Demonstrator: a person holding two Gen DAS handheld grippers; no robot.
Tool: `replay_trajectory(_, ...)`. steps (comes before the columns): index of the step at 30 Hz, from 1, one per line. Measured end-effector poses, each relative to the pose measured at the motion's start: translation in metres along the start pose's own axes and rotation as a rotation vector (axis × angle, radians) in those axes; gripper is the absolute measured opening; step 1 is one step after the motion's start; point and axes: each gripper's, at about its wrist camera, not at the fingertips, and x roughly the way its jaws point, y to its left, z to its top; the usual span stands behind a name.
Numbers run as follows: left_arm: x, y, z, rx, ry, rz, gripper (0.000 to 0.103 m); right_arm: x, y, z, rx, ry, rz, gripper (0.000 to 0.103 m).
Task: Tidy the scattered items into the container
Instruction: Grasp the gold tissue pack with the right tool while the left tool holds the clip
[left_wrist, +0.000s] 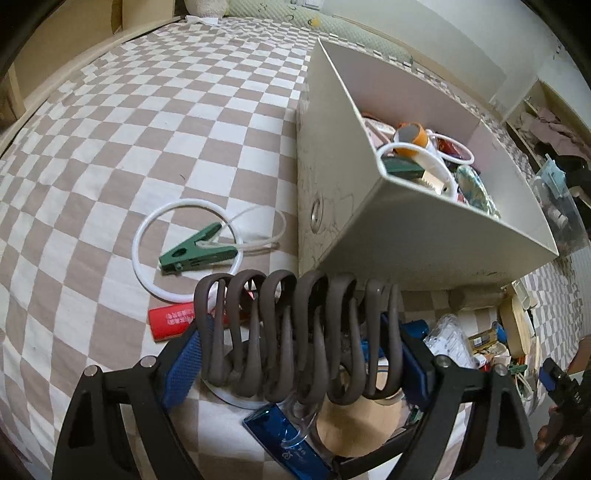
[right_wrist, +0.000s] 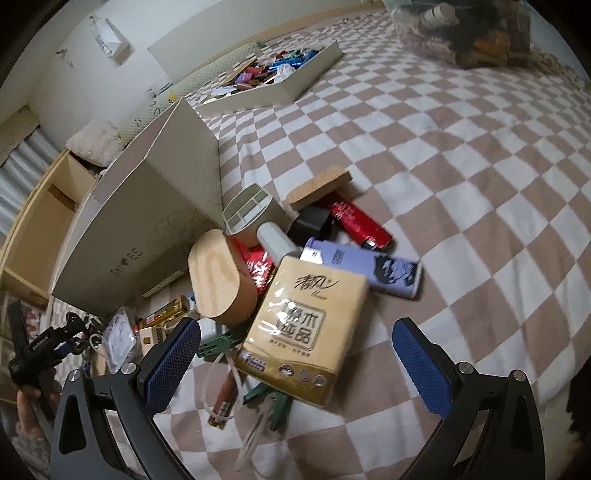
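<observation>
My left gripper (left_wrist: 295, 343) is shut on a grey coiled wire rack (left_wrist: 280, 332), its blue pads pressing on the two ends. It hangs just in front of the near wall of the beige shoe box (left_wrist: 406, 240), which holds an orange tape roll (left_wrist: 412, 136) and other small items. My right gripper (right_wrist: 295, 365) stands open over a yellow tissue pack (right_wrist: 303, 317) that lies on the checked bedspread, and its pads do not touch the pack. Next to the pack stands the shoe box (right_wrist: 147, 229).
A white ring (left_wrist: 147, 229), a green clip (left_wrist: 195, 251) and a red pack (left_wrist: 171, 319) lie left of the box. Around the tissue pack are an oval wooden box (right_wrist: 218, 280), a purple case (right_wrist: 369, 269), a red lighter (right_wrist: 358, 225) and a cork block (right_wrist: 319, 186). A flat tray (right_wrist: 295, 88) sits further back.
</observation>
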Motion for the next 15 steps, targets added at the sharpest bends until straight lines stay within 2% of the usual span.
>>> replay_trajectory(10,-0.015,-0.004,0.006,0.003,-0.028,-0.028,0.090,0.005,0.009,-0.007,-0.073,0.057,-0.002,0.103)
replay_trajectory(15,-0.018,-0.004,0.009,-0.001,-0.037,-0.039,0.090,0.003,-0.007,-0.009,0.077,0.120,0.168,0.103)
